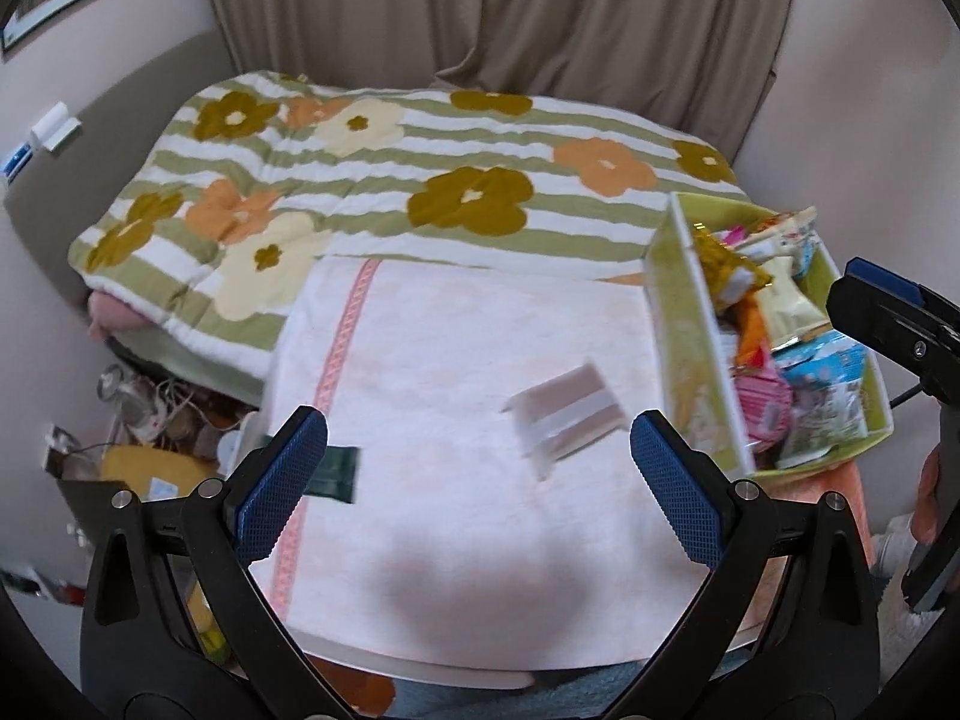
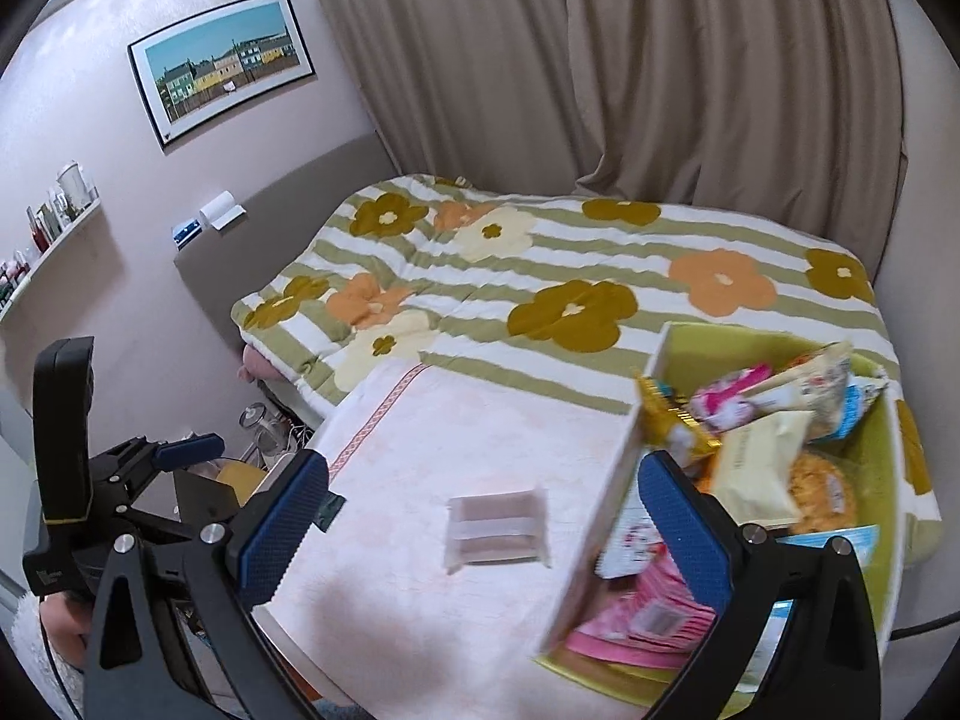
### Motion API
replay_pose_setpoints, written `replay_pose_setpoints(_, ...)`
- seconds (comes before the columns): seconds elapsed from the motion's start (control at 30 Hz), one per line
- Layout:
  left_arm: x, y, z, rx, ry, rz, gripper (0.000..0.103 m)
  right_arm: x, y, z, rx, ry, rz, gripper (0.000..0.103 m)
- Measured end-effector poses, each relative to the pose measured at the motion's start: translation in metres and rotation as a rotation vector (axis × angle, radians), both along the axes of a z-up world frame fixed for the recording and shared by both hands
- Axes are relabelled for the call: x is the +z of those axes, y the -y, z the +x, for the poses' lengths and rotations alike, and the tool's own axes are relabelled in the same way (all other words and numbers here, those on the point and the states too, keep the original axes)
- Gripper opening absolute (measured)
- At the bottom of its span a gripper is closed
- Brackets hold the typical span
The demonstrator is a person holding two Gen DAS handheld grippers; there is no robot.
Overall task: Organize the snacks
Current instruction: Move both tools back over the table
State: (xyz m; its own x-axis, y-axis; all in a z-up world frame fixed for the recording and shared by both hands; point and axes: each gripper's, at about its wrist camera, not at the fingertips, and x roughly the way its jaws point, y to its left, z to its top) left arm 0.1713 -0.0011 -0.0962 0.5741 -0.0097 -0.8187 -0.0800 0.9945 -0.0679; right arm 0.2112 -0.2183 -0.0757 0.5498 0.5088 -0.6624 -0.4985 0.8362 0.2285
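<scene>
A clear packet with pale brown and white stripes [image 1: 564,414] [image 2: 498,525] lies on the towel-covered table [image 1: 450,360] [image 2: 468,432], blurred in both views. My left gripper [image 1: 474,438] hovers open above the towel, the packet just ahead and to its right. My right gripper [image 2: 483,480] is also open, with the packet between and beyond its fingers. A dark green packet [image 1: 336,474] [image 2: 330,510] sits at the table's left edge, partly hidden by a finger. A green box [image 1: 684,312] [image 2: 606,510] on the right holds several snack packs [image 1: 798,360] [image 2: 762,462].
A bed with a green-striped flowered quilt [image 1: 420,168] [image 2: 570,276] lies right behind the table, with curtains beyond. Cluttered items and cables [image 1: 156,408] fill the floor gap at the left. A wall shelf [image 2: 48,240] and a framed picture [image 2: 222,72] hang at the left.
</scene>
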Motion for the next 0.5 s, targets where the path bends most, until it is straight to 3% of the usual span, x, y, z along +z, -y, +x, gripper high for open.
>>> replay_pose_setpoints(0.17, -0.016, -0.044, 0.01, -0.044, -0.056, -0.012, 0.101, -0.017, -0.034, 0.006, -0.054, -0.057, -0.014, 0.103)
replay_pose_setpoints(0.5, -0.062, -0.117, 0.035, -0.229, -0.17, 0.049, 0.101, -0.058, -0.087, 0.016, -0.193, -0.171, -0.035, 0.103)
